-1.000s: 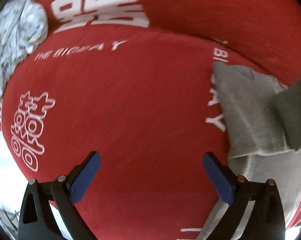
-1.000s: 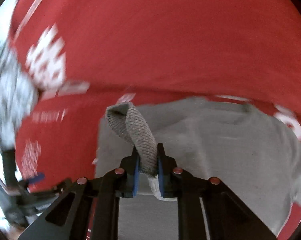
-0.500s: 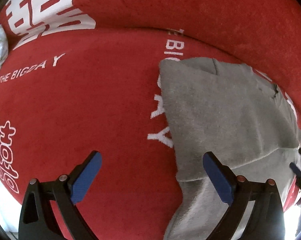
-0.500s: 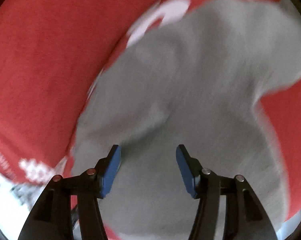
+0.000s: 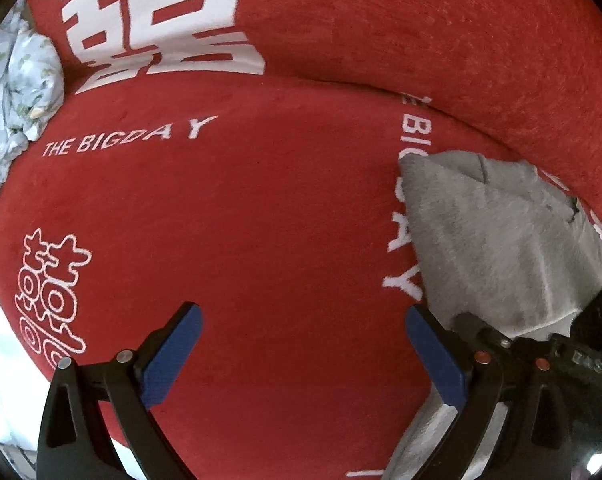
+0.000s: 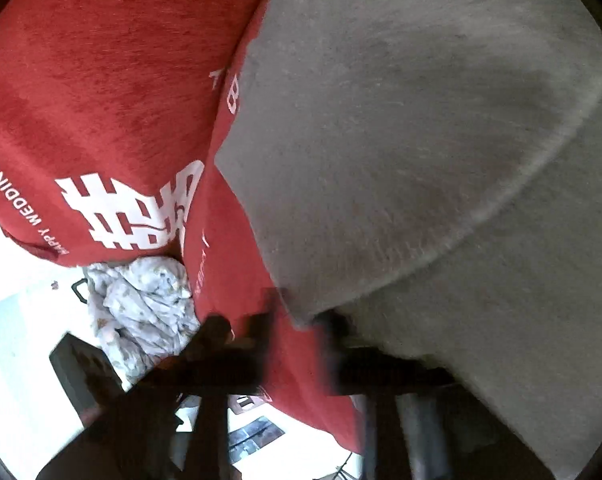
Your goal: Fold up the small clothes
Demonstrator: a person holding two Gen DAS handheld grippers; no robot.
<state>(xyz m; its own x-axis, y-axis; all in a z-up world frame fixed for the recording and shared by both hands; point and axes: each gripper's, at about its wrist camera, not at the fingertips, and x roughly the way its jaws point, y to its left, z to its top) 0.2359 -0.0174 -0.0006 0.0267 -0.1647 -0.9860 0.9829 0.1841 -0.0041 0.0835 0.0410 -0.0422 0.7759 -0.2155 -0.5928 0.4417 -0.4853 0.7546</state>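
A red cover printed with white lettering spans the scene. On its right side lies the grey garment, one layer folded over another. A crumpled pale floral cloth sits far left. The left gripper gapes wide, empty, over red fabric. The right gripper is blurred; its state cannot be told.

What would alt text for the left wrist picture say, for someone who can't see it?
An open, empty claw with blue pads hovers over a red cloth printed with white "THE BIGDAY". A folded grey garment lies at right, a crumpled floral cloth at far left.
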